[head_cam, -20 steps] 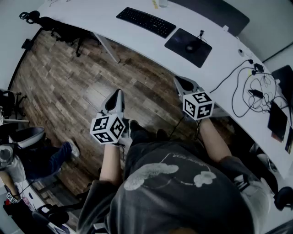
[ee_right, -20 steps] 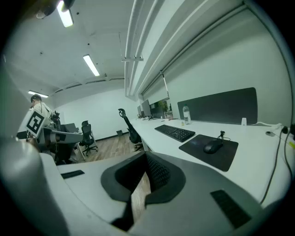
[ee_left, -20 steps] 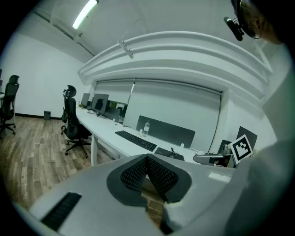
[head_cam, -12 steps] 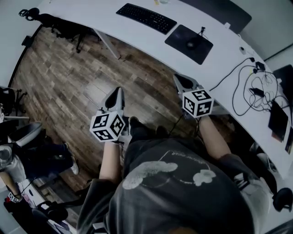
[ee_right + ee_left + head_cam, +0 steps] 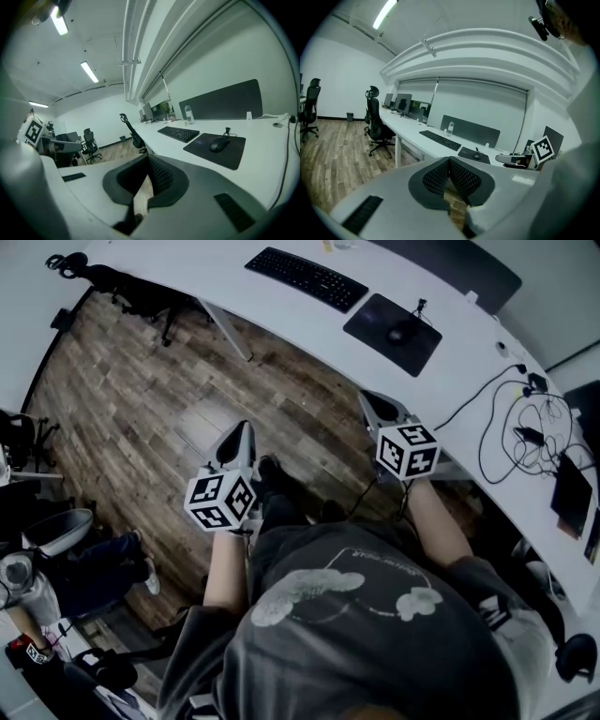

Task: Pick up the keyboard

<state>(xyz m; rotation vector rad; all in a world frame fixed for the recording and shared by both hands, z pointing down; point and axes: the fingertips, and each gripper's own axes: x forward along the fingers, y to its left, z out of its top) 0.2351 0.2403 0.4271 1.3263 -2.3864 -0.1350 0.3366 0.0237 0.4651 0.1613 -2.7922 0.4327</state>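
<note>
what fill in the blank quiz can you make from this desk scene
1. The keyboard lies on a ___ desk.
2. On the dark pad right of the keyboard sits a ___.
3. The left gripper and the right gripper are both ___ and hold nothing.
Missing words: white; mouse; shut.
</note>
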